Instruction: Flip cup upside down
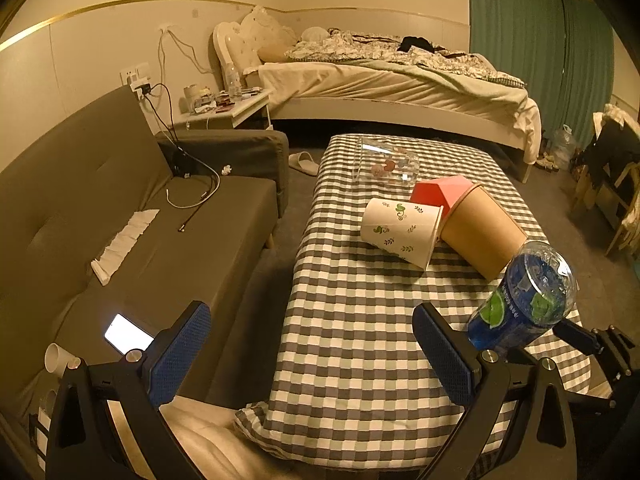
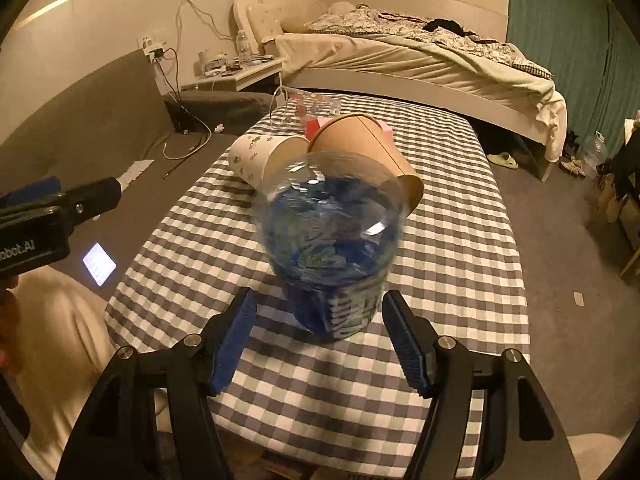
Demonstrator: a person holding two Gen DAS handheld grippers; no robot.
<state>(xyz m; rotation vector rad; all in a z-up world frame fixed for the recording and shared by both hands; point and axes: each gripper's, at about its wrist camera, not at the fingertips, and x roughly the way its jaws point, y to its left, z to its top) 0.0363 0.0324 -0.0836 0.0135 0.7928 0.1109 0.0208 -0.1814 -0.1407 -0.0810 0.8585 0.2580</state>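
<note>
The blue cup (image 2: 332, 248) stands wide end up on the checked table (image 2: 460, 240) between the right gripper's (image 2: 320, 336) wide-spread fingers, seemingly freed or awaiting a grasp, while the left gripper (image 1: 312, 352), equally wide, hovers empty over the table edge.
</note>
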